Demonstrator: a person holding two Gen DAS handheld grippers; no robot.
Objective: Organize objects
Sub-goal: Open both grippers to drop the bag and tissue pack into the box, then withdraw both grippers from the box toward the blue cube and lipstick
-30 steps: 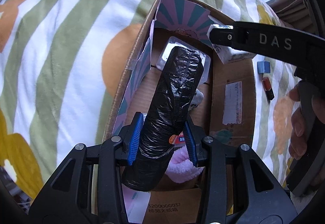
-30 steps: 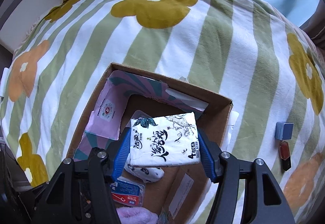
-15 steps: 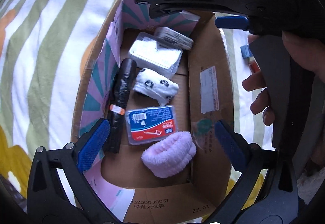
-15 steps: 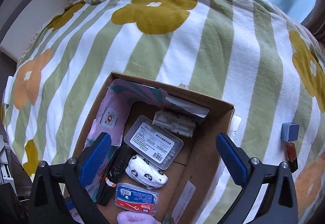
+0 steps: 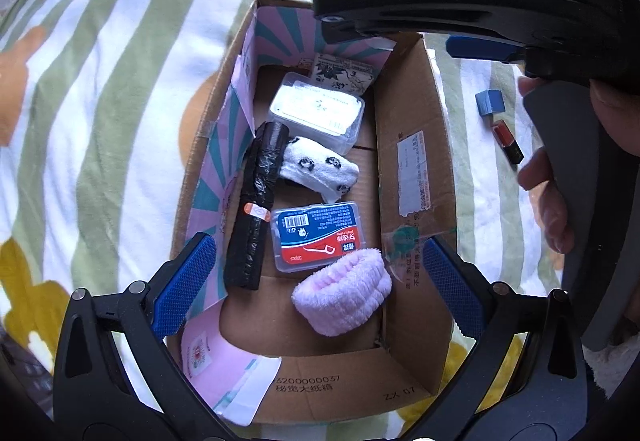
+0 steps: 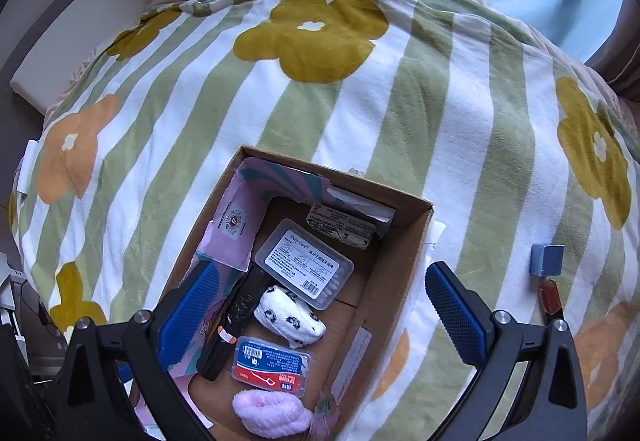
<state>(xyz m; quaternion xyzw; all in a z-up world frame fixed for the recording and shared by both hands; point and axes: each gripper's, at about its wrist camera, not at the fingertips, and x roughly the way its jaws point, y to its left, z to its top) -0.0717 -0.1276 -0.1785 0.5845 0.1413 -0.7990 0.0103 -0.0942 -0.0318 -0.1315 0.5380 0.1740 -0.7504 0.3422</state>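
An open cardboard box (image 5: pixel 412 113) (image 6: pixel 404 241) sits on a flowered blanket. Inside lie a black bag roll (image 5: pixel 256 205) (image 6: pixel 232 325), a white paw-print sock (image 5: pixel 320 167) (image 6: pixel 290 315), a clear plastic case (image 5: pixel 318 113) (image 6: pixel 306 265), a blue-red floss box (image 5: pixel 318 235) (image 6: pixel 272 363), a pink fluffy band (image 5: pixel 342 297) (image 6: pixel 272 415) and a tissue pack (image 5: pixel 344 71) (image 6: pixel 342 229) at the far end. My left gripper (image 5: pixel 320 281) is open and empty above the box's near end. My right gripper (image 6: pixel 322 315) is open and empty above the box.
A small blue cube (image 5: pixel 490 101) (image 6: pixel 546 259) and a red-black lipstick-like item (image 5: pixel 508 141) (image 6: pixel 550 297) lie on the blanket right of the box. The right gripper's body and the holding hand (image 5: pixel 548 201) fill the left wrist view's upper right.
My left gripper let go of the black bag roll, which now lies in the box. My right gripper let go of the tissue pack at the box's far end. Both opened and lifted back.
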